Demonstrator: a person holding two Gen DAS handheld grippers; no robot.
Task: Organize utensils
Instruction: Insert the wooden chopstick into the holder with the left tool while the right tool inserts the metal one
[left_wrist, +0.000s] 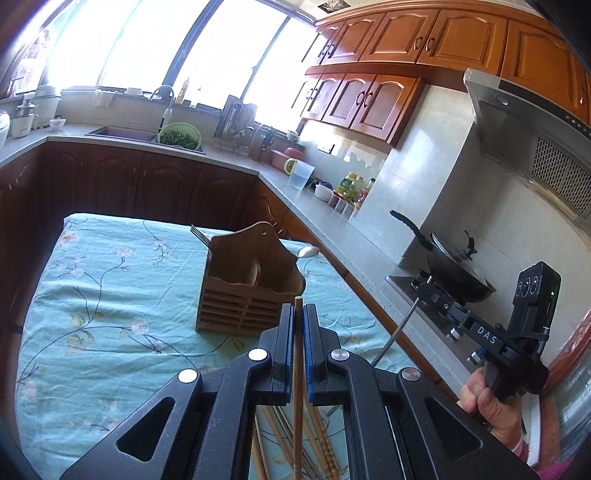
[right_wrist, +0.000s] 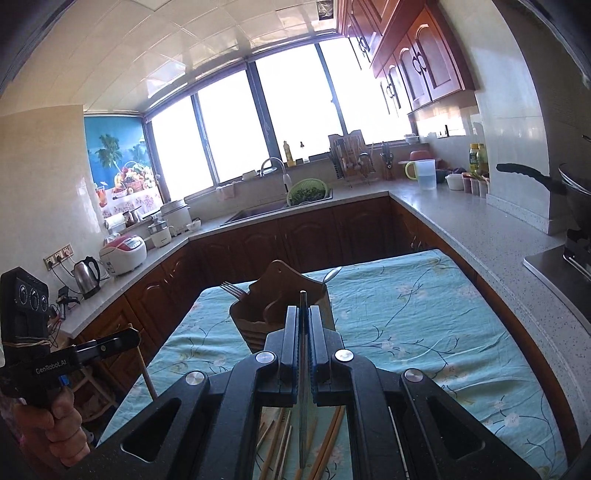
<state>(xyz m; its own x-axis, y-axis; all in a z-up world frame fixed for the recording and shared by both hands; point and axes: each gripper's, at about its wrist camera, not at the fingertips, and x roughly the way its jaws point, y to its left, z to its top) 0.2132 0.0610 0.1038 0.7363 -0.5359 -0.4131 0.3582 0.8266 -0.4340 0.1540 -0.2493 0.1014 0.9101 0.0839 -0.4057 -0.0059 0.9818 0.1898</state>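
Both tongs tight on utensils above cloth

The tablecloth is pale turquoise with thin dark branches and pinkish flowers; on it the utensil holder is light brown wood; behind it the cabinets are dark brown

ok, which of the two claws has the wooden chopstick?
The left claw: a brown wooden chopstick is clamped between its blue pads. The right claw is shut on a thin grey metal utensil handle instead.
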